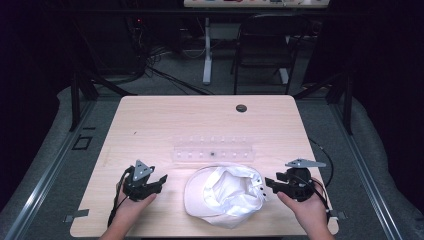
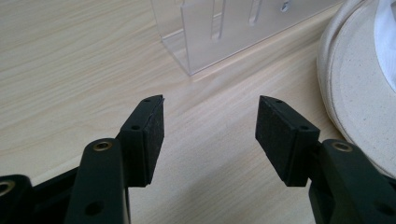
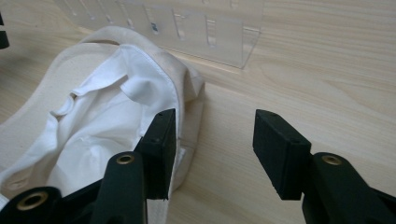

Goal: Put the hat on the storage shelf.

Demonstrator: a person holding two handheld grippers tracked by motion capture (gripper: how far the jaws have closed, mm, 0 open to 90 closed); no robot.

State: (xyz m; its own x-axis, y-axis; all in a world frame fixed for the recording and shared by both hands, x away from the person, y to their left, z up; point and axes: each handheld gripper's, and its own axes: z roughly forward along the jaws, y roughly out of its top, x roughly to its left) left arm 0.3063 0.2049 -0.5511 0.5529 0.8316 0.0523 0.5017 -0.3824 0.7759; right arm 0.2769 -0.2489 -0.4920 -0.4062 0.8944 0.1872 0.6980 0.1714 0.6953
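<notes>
Dark lab, chair point(image 1: 262, 47) and cables at the back, one pale wood table point(image 1: 150, 115) under the camera. Both sets of jaws are standing wide and released, nothing between the pads. The left gripper point(image 1: 161, 181) is sitting near the front left of the table, pointing toward the cap point(image 1: 222, 195); in the left gripper view the cap's edge point(image 2: 355, 88) is lying just off the right-hand jaw, apart from it. The right gripper point(image 1: 267, 184) is hovering at the cap's right side; in the right gripper view its left-hand jaw is crossing in front of the cap's rim point(image 3: 187, 93), and I cannot tell whether it is touching.

The cap is lying upside down at the front centre, white lining up, just in front of the clear rack point(image 1: 212, 149).

Handling, as I am reading it: light, floppy cloth, crown collapsing under any squeeze, not fragile, not slippery on those pads. The brim is looking like the only stiff part. Best pinch: the brim edge or the doubled rim seam, one side each. Grabbing loose lining is just going to bunch it.
</notes>
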